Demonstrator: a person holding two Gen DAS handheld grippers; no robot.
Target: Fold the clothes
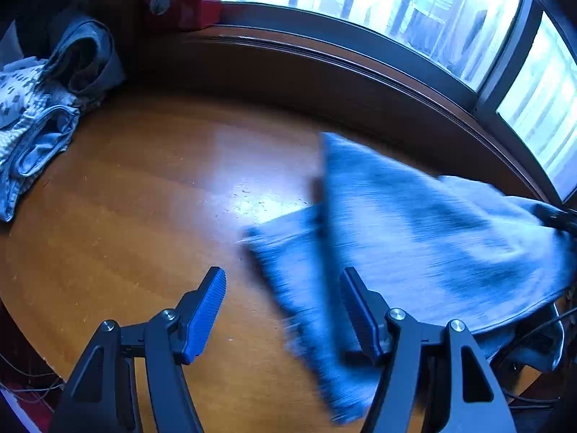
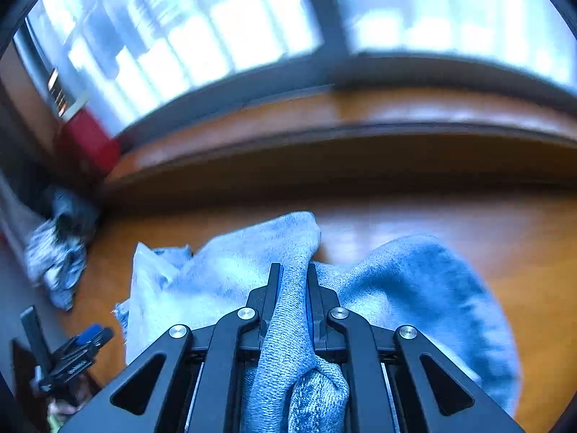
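Nearest the right wrist camera, the right gripper (image 2: pixel 294 270) has its jaws closed tight on a bunched ridge of the blue denim garment (image 2: pixel 230 274), whose weave shows clearly where it passes between the fingers. The cloth spreads in soft humps over the wooden table (image 2: pixel 505 238). The left gripper (image 1: pixel 283 281) hangs with its jaws wide apart and nothing between them, just beside the garment's frayed, blurred edge. One garment is being handled. Farther off, at the table's far left corner, lies one heap of other clothes (image 1: pixel 39 108), a patterned pale piece and a dark grey one among them. Beyond runs the window (image 1: pixel 396 3).
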